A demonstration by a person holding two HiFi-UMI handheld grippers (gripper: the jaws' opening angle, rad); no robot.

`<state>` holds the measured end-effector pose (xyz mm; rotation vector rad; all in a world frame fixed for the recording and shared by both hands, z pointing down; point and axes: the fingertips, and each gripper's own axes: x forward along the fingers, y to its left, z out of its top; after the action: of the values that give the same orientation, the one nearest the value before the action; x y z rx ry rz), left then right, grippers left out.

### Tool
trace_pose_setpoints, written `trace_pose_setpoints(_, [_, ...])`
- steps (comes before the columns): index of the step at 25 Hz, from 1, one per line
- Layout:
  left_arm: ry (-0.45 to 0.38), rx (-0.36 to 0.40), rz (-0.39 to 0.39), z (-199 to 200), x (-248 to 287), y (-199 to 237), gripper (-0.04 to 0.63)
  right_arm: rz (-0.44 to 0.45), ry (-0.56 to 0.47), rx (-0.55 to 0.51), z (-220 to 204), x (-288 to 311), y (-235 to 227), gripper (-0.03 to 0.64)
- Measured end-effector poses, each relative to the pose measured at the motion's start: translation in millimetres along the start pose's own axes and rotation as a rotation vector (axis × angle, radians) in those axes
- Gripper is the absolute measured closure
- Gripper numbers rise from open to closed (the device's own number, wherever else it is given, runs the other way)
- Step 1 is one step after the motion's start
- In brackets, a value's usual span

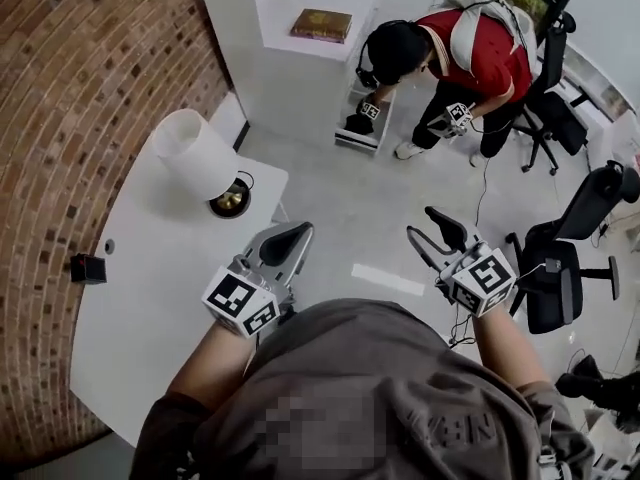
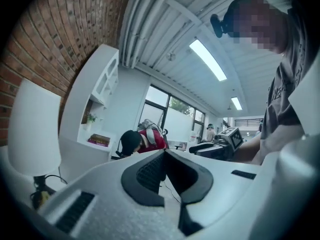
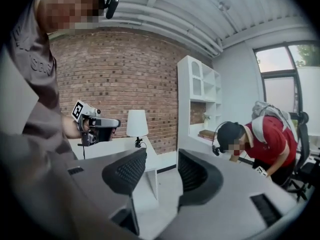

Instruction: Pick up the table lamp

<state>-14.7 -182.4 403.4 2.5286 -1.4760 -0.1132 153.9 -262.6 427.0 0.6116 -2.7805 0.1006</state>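
Fingers (image 3: 125, 171) of the right gripper (image 1: 421, 222) stood spread with nothing between them, while the left gripper (image 1: 303, 230) had its tips pressed together, empty. The table lamp (image 1: 197, 153) stood upright on the white table (image 1: 150, 298), well apart from both grippers and untouched.

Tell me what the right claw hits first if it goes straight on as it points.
Probably the floor, just past the end of the white table: the open right claw tilts slightly down toward it. Depth is unclear.
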Motion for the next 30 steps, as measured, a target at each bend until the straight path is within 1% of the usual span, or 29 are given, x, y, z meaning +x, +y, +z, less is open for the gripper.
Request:
trace_pose_setpoints(8, [-0.056, -0.020, 0.276, -8, -86, 46, 0.600, 0.266, 0.040, -0.117, 12, 110, 53, 0.423])
trace_pose_setpoints(12, [-0.078, -0.038, 0.434, -18, -138, 65, 0.600, 0.391, 0.055, -0.154, 14, 170, 88, 0.423])
trace_pose_setpoints(15, [-0.091, -0.041, 0.525, -26, -173, 77, 0.600, 0.461, 0.067, -0.181, 11, 213, 117, 0.423])
trace_pose_setpoints(19, [-0.100, -0.048, 0.603, -42, -209, 96, 0.600, 0.507, 0.072, -0.202, -1, 271, 151, 0.422])
trace_pose_setpoints(23, [-0.101, -0.064, 0.665, -64, -232, 115, 0.600, 0.529, 0.083, -0.212, -24, 327, 175, 0.420])
trace_pose_setpoints(26, [-0.100, -0.079, 0.697, -81, -243, 125, 0.600, 0.520, 0.087, -0.206, -42, 365, 187, 0.417])
trace_pose_setpoints(30, [-0.097, -0.091, 0.714, -101, -253, 138, 0.600, 0.483, 0.084, -0.206, -59, 408, 198, 0.401])
